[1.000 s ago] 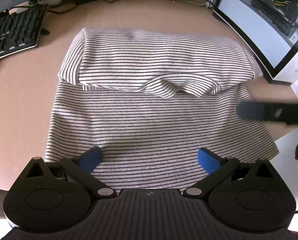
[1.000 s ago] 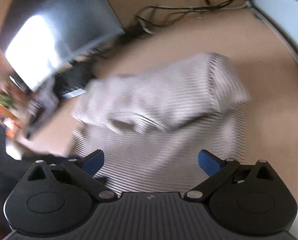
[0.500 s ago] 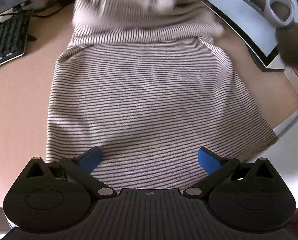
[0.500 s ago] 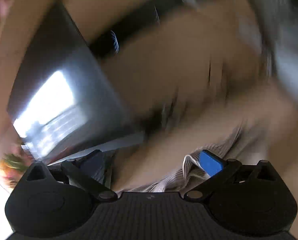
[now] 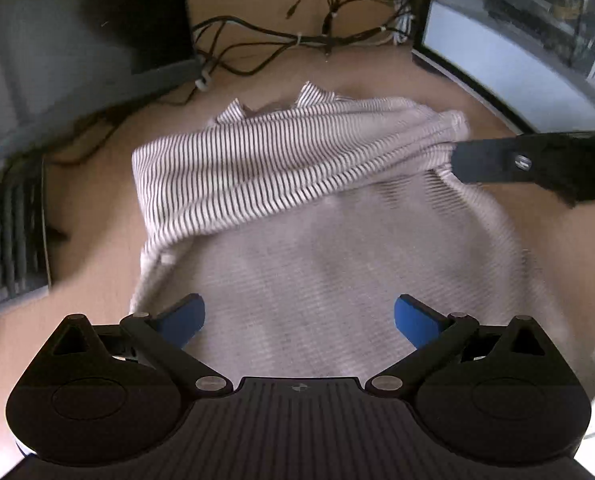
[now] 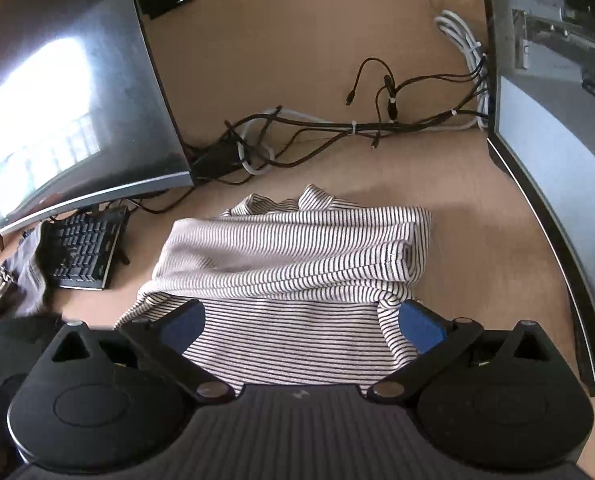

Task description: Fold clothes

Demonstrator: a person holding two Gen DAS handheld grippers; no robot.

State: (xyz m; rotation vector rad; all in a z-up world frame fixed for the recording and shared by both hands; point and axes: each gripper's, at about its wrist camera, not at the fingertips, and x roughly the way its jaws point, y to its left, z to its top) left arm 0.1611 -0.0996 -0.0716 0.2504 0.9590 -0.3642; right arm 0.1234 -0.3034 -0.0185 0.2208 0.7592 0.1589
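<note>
Shirt (image 6: 293,248), striped, lies mid-desk (image 6: 477,208) between 2 monitors, its far half bunched into a roll. Left tongs (image 5: 299,316) gape wide above the near hem, gripping nothing. Right tongs (image 6: 301,322) also gape, fabric between them. Keyboard (image 6: 85,250) sits at 9 o'clock.

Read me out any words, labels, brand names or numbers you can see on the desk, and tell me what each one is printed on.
No text can be read here.
Keyboard: key legends too small to read.
Right-hand monitor: screen contents too blurred to read.
Striped garment: no tag or print in view.
Left gripper and right gripper: only a small round emblem, no letters.
</note>
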